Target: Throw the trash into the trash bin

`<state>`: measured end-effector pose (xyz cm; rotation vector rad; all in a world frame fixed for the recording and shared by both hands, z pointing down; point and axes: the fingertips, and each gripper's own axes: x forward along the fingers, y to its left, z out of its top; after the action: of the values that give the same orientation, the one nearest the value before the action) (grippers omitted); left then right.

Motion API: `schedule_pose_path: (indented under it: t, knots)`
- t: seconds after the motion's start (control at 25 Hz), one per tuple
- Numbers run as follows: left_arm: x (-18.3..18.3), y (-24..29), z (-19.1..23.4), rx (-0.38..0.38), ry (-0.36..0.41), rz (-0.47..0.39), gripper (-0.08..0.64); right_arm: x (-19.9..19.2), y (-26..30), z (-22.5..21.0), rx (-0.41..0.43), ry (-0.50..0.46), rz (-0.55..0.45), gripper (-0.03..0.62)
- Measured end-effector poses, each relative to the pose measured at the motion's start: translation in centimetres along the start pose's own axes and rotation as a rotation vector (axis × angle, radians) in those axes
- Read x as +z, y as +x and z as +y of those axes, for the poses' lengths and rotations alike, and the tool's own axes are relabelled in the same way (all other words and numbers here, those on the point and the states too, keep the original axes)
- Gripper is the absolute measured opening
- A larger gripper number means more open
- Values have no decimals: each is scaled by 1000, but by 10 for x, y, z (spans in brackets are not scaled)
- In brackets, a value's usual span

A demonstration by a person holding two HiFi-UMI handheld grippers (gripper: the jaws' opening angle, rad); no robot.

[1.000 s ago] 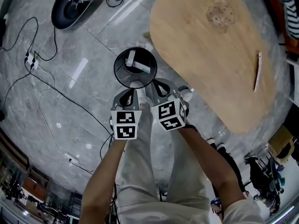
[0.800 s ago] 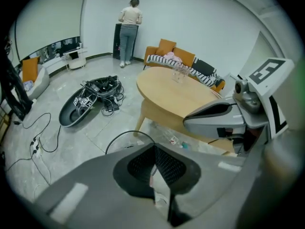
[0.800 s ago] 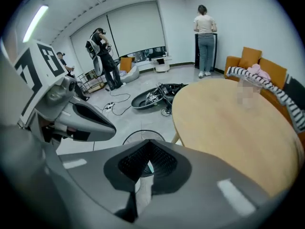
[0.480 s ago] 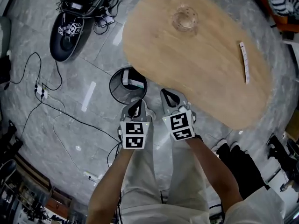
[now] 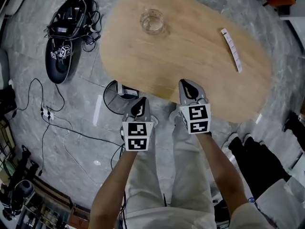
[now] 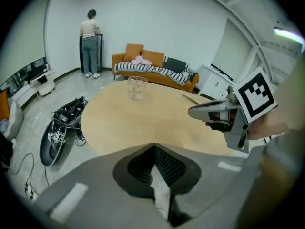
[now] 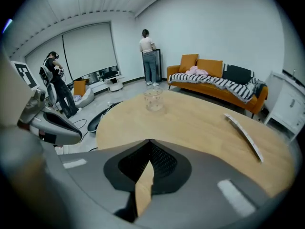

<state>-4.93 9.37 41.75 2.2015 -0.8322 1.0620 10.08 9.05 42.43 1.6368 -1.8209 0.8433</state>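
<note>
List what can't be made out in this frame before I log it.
- Trash bin: head view, table edge covers half; contents mostly hidden.
- White strip on table: all views, too small to identify.
- Glass jar: contents unclear, too small.

**Both grippers shut and empty, held out side by side**

The person reaches both bare arms out ahead of the body, with the forearms roughly parallel. The left forearm [image 5: 112,185] ends in the left gripper [image 5: 139,108], and the right forearm [image 5: 221,175] ends in the right gripper [image 5: 189,87], which sits a little further forward. Both grippers point forward and down. The left marker cube [image 5: 137,136] and the right marker cube [image 5: 196,119] face up toward the head. In the left gripper view the jaws meet at their tips with nothing between them. The right gripper view shows that gripper's jaws also together and empty. The two grippers are near each other but not touching.
</note>
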Motion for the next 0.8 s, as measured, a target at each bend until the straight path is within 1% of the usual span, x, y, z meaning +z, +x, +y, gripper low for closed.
schedule_pose_path:
  t: [0.44, 0.68, 0.8]
  knots:
    - [40, 62, -100, -107, 162, 44, 0, -39, -34, -112, -128, 146, -24, 26]
    - [65, 94, -154, -150, 230, 52, 0, -71, -58, -180, -206, 206, -12, 26]
    - [75, 109, -178, -164, 250, 58, 0, -82, -68, -213, -242, 222, -8, 28]
